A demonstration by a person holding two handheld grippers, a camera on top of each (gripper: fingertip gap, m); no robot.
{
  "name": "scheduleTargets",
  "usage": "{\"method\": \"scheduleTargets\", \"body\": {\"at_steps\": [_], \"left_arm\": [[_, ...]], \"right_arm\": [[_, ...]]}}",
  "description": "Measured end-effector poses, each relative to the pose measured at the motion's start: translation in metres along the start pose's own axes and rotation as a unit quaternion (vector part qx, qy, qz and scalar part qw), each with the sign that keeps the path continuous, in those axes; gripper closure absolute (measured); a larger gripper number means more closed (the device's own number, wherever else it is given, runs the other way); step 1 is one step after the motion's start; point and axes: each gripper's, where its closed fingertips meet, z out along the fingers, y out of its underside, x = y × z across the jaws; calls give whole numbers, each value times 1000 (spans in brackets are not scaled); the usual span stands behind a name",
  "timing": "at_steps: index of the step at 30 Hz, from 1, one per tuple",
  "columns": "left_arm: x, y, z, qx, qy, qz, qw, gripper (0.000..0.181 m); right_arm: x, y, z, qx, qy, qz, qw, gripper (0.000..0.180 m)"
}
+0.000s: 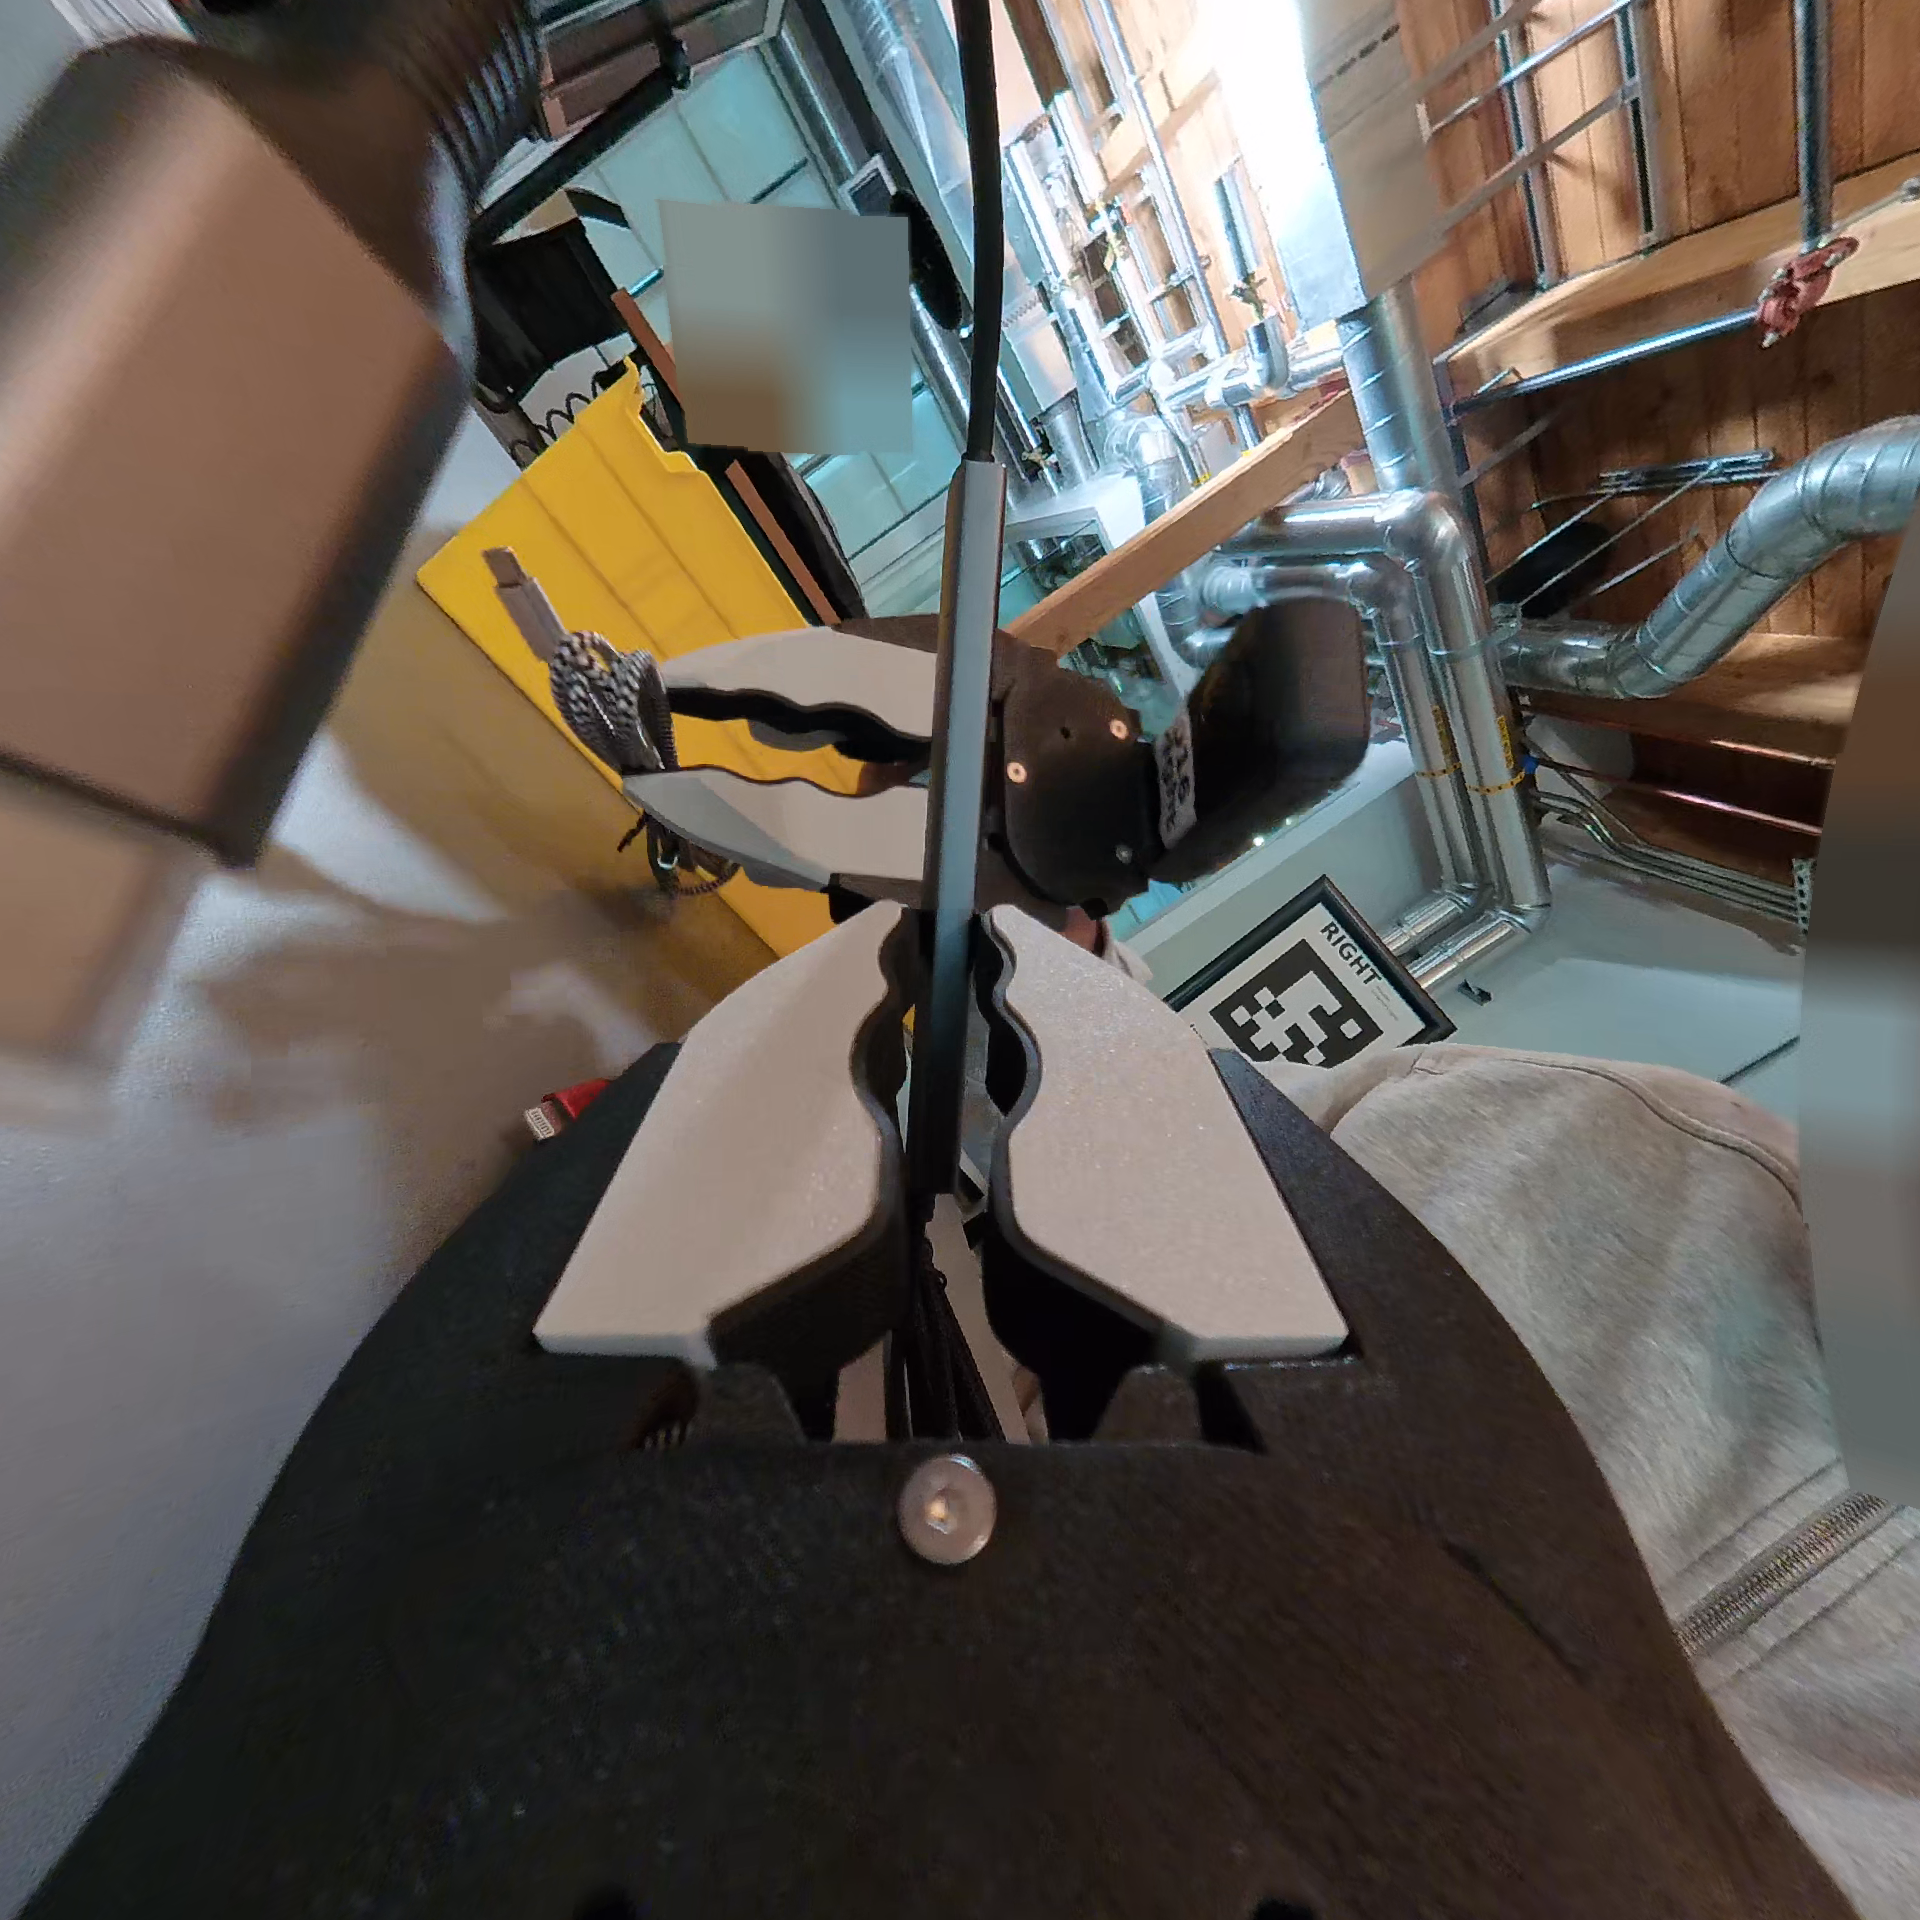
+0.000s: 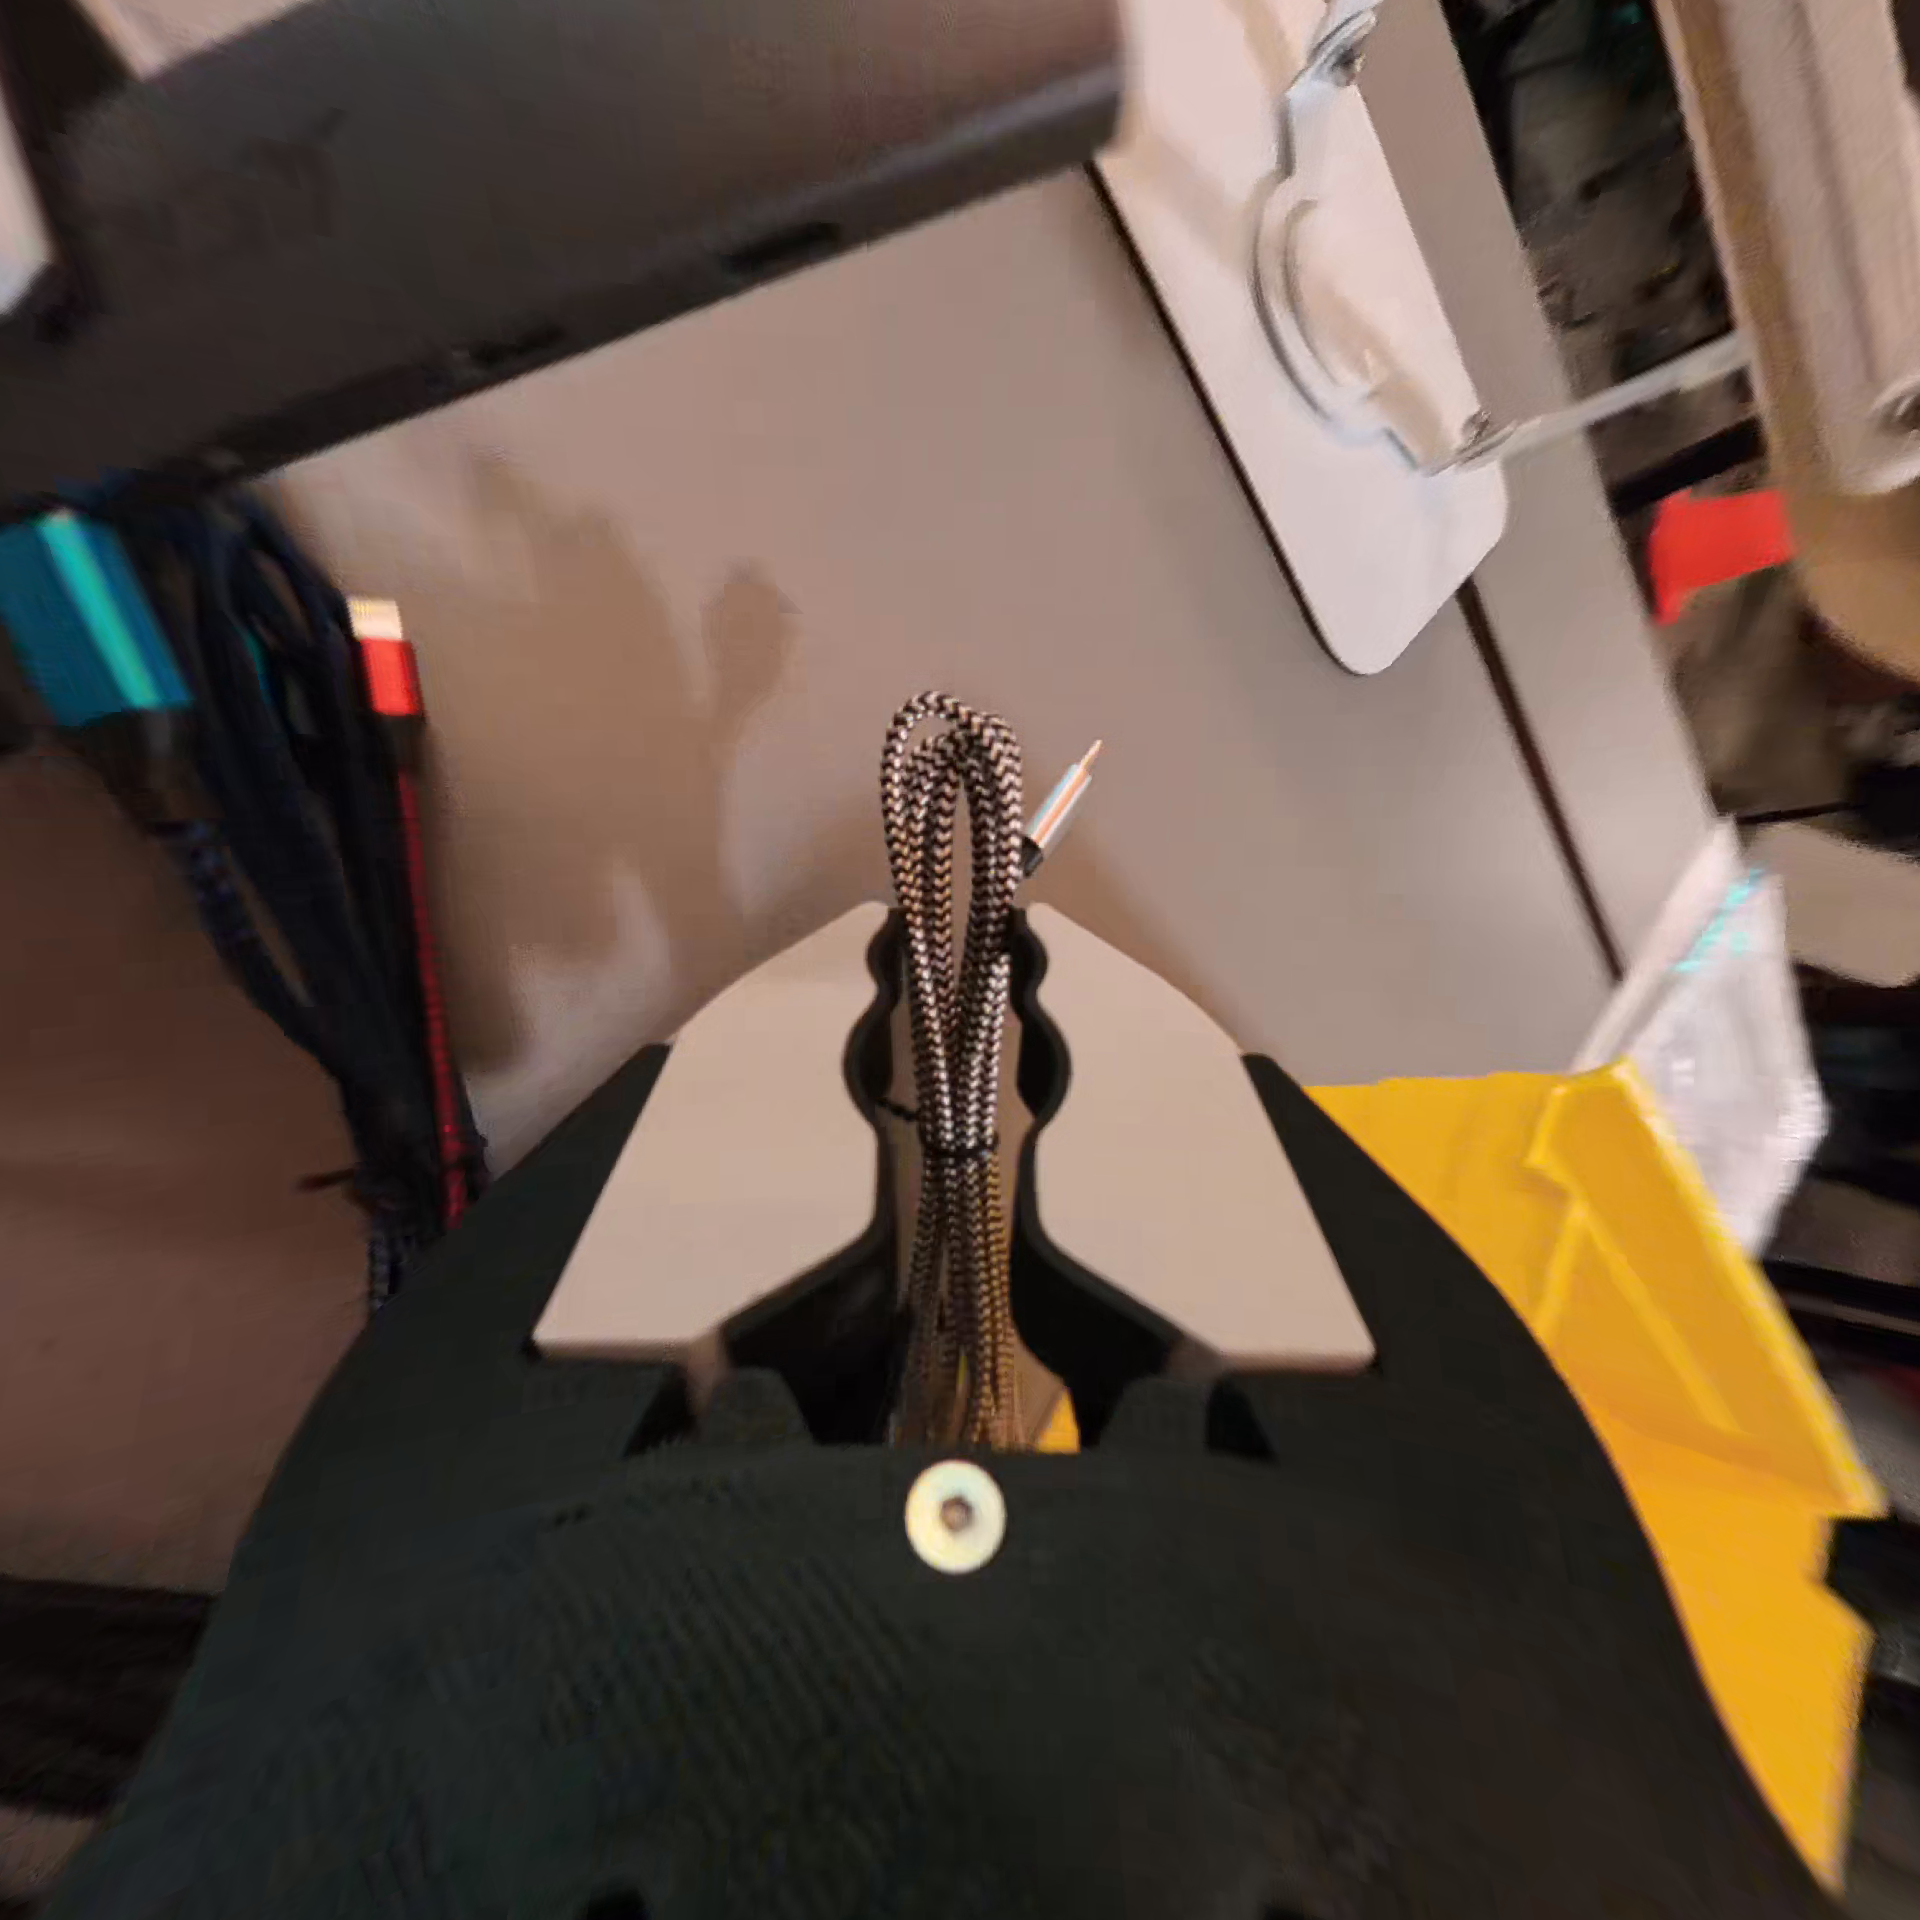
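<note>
Left gripper (image 1: 940,997) pinches thin black cable's grey connector sleeve (image 1: 961,790). Right gripper (image 2: 951,935) clamps bundled black-and-white braided cable (image 2: 951,883). Framed black-and-white marker card (image 1: 1309,987) bears lettering.

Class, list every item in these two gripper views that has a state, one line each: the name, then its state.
Left gripper: shut on the slim grey connector.
Slim grey connector with black cable: clamped, cable running up out of view.
Right gripper: shut on the cable bundle.
Black-and-white braided cable bundle: folded in loops, tied, plug free.
Yellow plastic bin: tilted in view; contents not visible.
</note>
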Motion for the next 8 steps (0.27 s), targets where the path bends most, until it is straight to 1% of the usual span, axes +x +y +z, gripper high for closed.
{"method": "scheduleTargets", "body": {"at_steps": [1,2,5,6,8], "left_arm": [[0,0,0,0,0,0,1000,172],[0,0,0,0,0,0,1000,172],[0,0,0,0,1,0,1000,172],[0,0,0,1,1,1,1000,172],[0,0,0,1,1,0,1000,172]], "right_arm": [[-2,1,-2,-11,4,-25,1000,160],[-8,3,-3,-24,-10,-40,999,159],[-38,15,-14,-68,-119,-50,989,155],[-39,18,-19,-79,-132,-47,987,144],[-35,19,-31,-86,-144,-35,985,139]]}}
